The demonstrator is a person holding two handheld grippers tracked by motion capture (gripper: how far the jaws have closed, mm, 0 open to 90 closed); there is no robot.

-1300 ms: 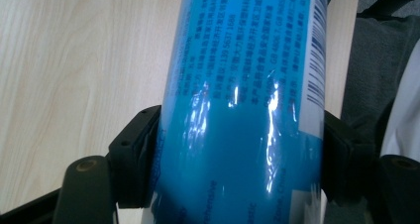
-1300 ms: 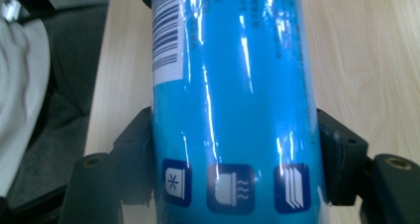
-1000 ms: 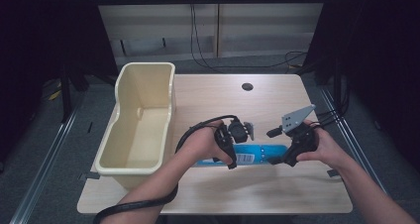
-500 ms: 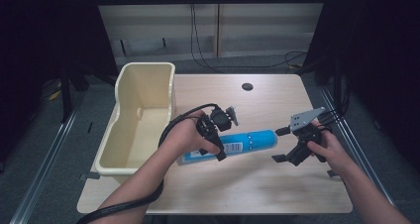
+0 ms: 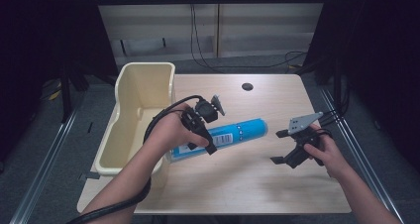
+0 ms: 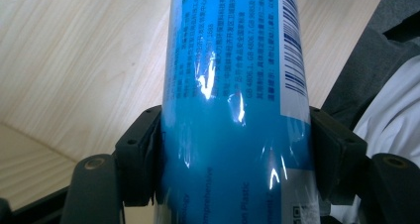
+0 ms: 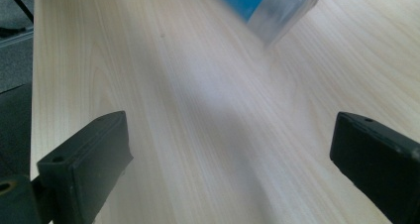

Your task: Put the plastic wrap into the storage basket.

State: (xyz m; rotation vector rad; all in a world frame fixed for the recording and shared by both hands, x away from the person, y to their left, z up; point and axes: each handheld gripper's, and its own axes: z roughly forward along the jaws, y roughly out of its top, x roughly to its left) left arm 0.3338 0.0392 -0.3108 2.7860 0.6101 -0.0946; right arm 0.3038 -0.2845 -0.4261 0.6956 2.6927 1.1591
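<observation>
We note the long blue cylindrical tube with glossy plastic wrap [image 6: 237, 105] slanted above the pale wooden desk [image 5: 237, 184], its lower end by the cream plastic bin [image 5: 143, 90]. Left gripper [image 5: 200, 135] clamps it near that end, both jaws pressed to its sides. It looks rigid, light, slippery; we judge a mid-body hold steadier. Right gripper [image 5: 287, 147] spread wide, holding nothing, well apart.

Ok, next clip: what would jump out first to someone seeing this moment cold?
The bright blue cylindrical tube with printed label, clamped across its middle by the left gripper near the centre of the pale wooden table. Then the cream plastic bin at the table's left edge, close to the tube's near end. The right gripper hangs open to the right, apart from the tube.
</observation>
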